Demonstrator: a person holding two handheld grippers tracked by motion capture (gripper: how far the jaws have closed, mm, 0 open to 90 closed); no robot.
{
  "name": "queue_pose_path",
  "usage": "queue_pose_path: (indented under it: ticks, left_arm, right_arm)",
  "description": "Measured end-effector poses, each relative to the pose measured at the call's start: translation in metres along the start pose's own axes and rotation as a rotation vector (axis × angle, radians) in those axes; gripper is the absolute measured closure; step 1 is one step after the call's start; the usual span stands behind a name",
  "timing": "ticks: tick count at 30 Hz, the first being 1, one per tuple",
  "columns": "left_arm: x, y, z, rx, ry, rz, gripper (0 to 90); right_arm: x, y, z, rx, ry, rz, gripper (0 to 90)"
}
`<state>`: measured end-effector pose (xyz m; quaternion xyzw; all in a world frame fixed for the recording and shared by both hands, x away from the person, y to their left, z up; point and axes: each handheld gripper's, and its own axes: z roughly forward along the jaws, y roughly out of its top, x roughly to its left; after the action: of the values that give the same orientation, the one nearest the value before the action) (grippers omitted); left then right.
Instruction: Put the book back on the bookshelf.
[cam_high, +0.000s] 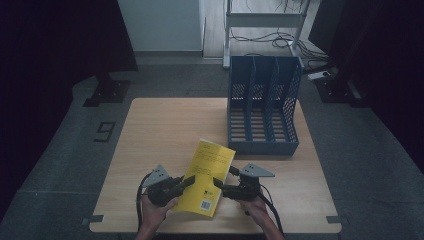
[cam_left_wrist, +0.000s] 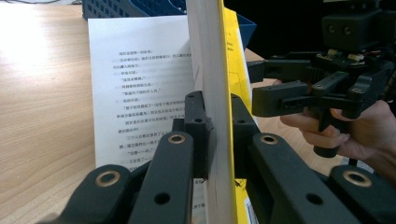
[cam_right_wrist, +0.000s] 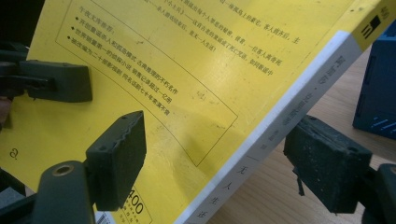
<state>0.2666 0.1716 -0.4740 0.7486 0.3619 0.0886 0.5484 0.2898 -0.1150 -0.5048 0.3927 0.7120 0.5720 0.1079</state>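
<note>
Our left tool (cam_high: 187, 183) clamps the thin yellow paperback book (cam_high: 207, 176); our right tool (cam_high: 218, 183) stands open astride its spine, seemingly not pressing it.

The book (cam_high: 207, 176) has a smooth yellow paper cover with a slight sheen and matt white pages. The counter (cam_high: 165, 130) is pale wood-grain laminate. The file rack (cam_high: 263, 107) at its far right edge looks like perforated blue plastic.

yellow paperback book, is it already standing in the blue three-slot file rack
No, the yellow paperback book is over the wooden table, clamped by the left gripper, apart from the blue three-slot file rack.
</note>
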Motion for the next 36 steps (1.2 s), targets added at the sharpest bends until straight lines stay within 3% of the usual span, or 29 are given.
queue_pose_path:
  ticks: [4,8,14,17,22,31,36]
  left_arm:
    - [0.001,-0.001,0.001,0.004,-0.007,-0.005,82.7]
    - [0.001,-0.001,0.001,0.004,-0.007,-0.003,82.6]
    - [0.001,-0.001,0.002,0.01,-0.008,0.0,82.5]
    - [0.003,-0.002,0.003,0.015,-0.007,-0.003,82.4]
    - [0.004,-0.003,0.003,0.018,-0.008,-0.013,82.3]
    - [0.004,-0.003,0.004,0.016,-0.008,-0.013,82.4]
    - [0.006,-0.003,0.003,0.012,-0.01,-0.019,81.1]
  right_arm:
    - [-0.002,0.001,-0.002,-0.01,0.039,0.034,25.3]
    - [0.0,0.001,-0.003,-0.014,0.039,0.026,27.1]
    - [0.004,0.001,-0.003,-0.02,-0.009,-0.021,35.4]
    - [0.009,0.0,-0.004,-0.029,-0.041,-0.086,40.8]
    - [0.016,0.001,-0.005,-0.029,-0.065,-0.146,46.0]
    - [0.016,0.003,-0.007,-0.031,-0.061,-0.168,48.0]
    - [0.02,0.005,-0.011,-0.066,-0.074,-0.186,56.2]
